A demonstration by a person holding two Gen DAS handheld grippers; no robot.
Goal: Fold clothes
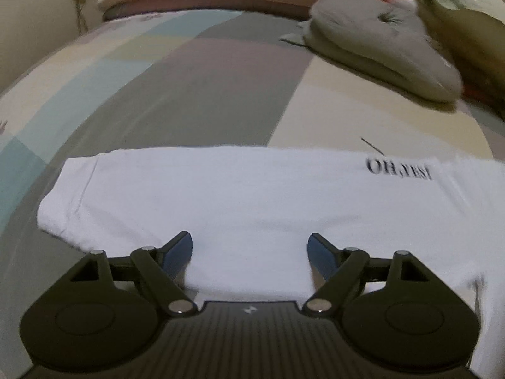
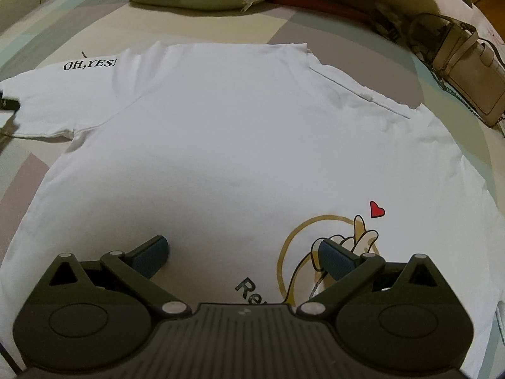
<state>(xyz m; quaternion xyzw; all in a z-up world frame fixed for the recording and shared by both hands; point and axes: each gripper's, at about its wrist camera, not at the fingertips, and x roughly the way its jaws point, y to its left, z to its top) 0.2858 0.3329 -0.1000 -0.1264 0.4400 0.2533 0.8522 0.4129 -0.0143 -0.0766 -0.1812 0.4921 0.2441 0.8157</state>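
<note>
Two handheld grippers hang angled downward over a white T-shirt [image 2: 221, 145] spread flat on a bed. The T-shirt is the landmark for everything here.

The left gripper [image 1: 250, 254] is tilted down above one sleeve end of the T-shirt. Its jaws stand wide apart and released, blue pads [image 1: 178, 252] on either side of bare white cloth, pressing on nothing.

The right gripper [image 2: 243, 254] is tilted down over the T-shirt's lower body. Its jaws are also spread wide and hold nothing. One pad sits above plain white fabric; the other hovers over a printed cartoon hand [image 2: 353, 237] inside a gold ring, with a small red heart [image 2: 376, 210] just above it.

The T-shirt lies on a bedsheet [image 1: 176, 88] of pastel blocks in grey, cream and pale blue. One sleeve carries black lettering reading "OH,YES!" [image 2: 90, 64]. The cloth looks smooth, with a folded seam line along the far shoulder.

Beyond the T-shirt's far edge rests a grey cushion [image 1: 388, 53]. Off past the T-shirt's far shoulder lies a beige handbag [image 2: 467, 72] with a chain strap.
</note>
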